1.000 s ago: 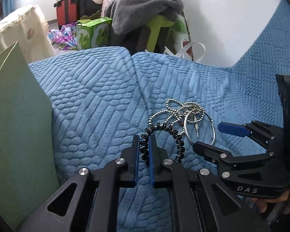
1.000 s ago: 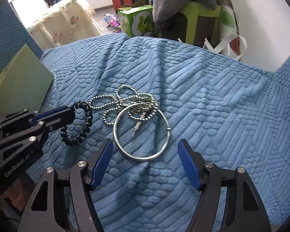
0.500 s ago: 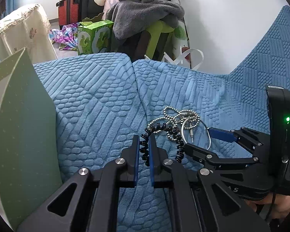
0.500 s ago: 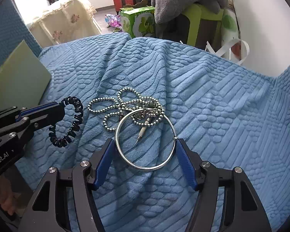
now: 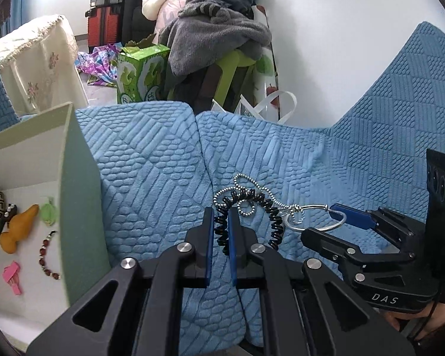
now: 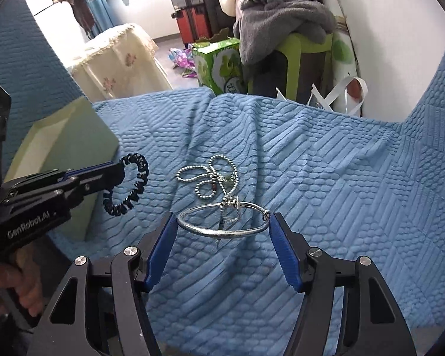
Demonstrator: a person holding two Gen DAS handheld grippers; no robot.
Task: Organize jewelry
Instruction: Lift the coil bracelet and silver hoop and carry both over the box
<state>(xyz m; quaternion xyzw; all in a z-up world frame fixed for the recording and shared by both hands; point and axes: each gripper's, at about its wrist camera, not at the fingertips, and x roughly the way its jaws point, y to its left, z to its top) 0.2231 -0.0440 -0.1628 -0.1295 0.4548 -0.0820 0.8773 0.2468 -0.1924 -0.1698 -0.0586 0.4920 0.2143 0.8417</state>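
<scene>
My left gripper (image 5: pixel 221 225) is shut on a black coiled hair tie (image 5: pixel 270 213) and holds it above the blue quilt; the tie also shows in the right wrist view (image 6: pixel 133 184). My right gripper (image 6: pixel 222 228) is shut on a silver bangle (image 6: pixel 222 231), one fingertip on each side of the ring, lifted off the quilt. A silver bead chain (image 6: pixel 210 175) hangs from the bangle and trails on the quilt. An open pale green box (image 5: pixel 74 195) stands at the left, holding several small trinkets (image 5: pixel 20 228).
The blue quilted sofa cover (image 6: pixel 326 178) spreads all around. Beyond its far edge are a green carton (image 5: pixel 139 74), a green stool under grey clothes (image 5: pixel 222 38), a white bag (image 5: pixel 267 103) and a cloth-covered table (image 5: pixel 38 68).
My right gripper closed on the bangle and lifted it, dragging the bead chain up. My left gripper rose with the hair tie, so the box's inside now shows.
</scene>
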